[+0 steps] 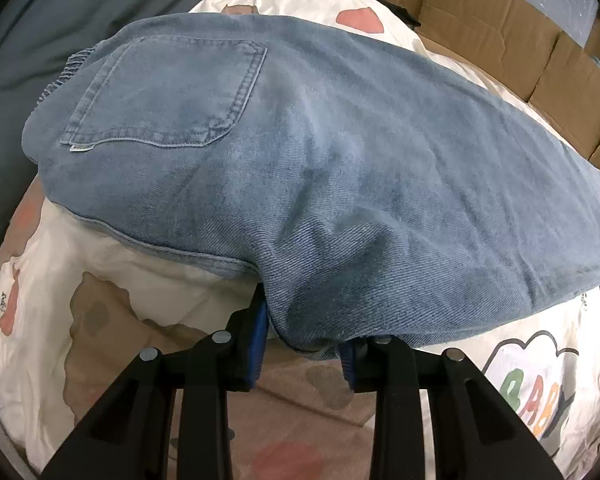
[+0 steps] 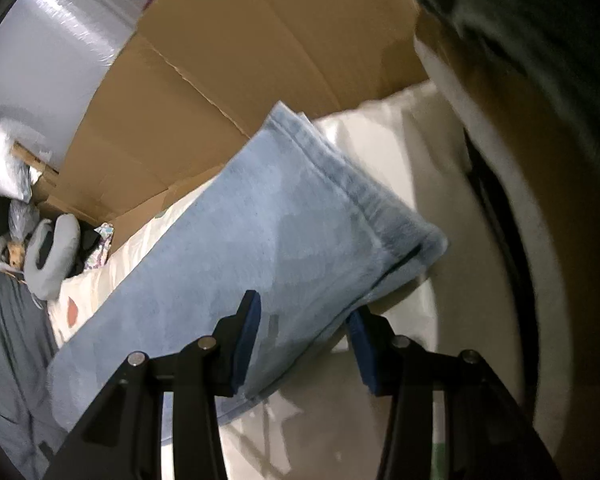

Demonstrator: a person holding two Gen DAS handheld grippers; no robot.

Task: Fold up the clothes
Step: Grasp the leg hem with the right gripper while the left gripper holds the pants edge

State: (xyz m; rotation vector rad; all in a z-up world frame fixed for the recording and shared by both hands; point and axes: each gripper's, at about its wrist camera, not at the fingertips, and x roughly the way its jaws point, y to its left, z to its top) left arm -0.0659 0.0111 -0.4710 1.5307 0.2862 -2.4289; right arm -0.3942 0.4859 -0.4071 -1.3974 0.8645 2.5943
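Left wrist view: blue denim jeans [image 1: 320, 160] lie across a white printed quilt [image 1: 112, 264] on a bed, back pocket [image 1: 168, 96] uppermost at upper left. The left gripper [image 1: 304, 344] has its jaws clenched on a bunched fold of denim at the near edge; the cloth drapes over both blue pads [image 1: 260, 336], and the right pad is mostly covered. The jeans' far right end is cut off by the lens rim. Flattened cardboard [image 1: 500, 36] stands behind the bed at upper right. A grey-blue sheet [image 1: 40, 32] fills the upper left. The pale grey object at the top edge cannot be identified.

Right wrist view: blurred by motion. The right gripper [image 2: 304, 344] stands over a leg end of the jeans [image 2: 268, 240], hem [image 2: 364, 196] toward the upper right. The left pad touches the denim, while the right pad [image 2: 364, 356] sits clear of the cloth edge, so the jaws read as released and not grasping. Cardboard [image 2: 240, 60] rises behind. A dark smeared mass [image 2: 540, 60] at the right edge is unreadable. Small clutter at far left is too indistinct to name.
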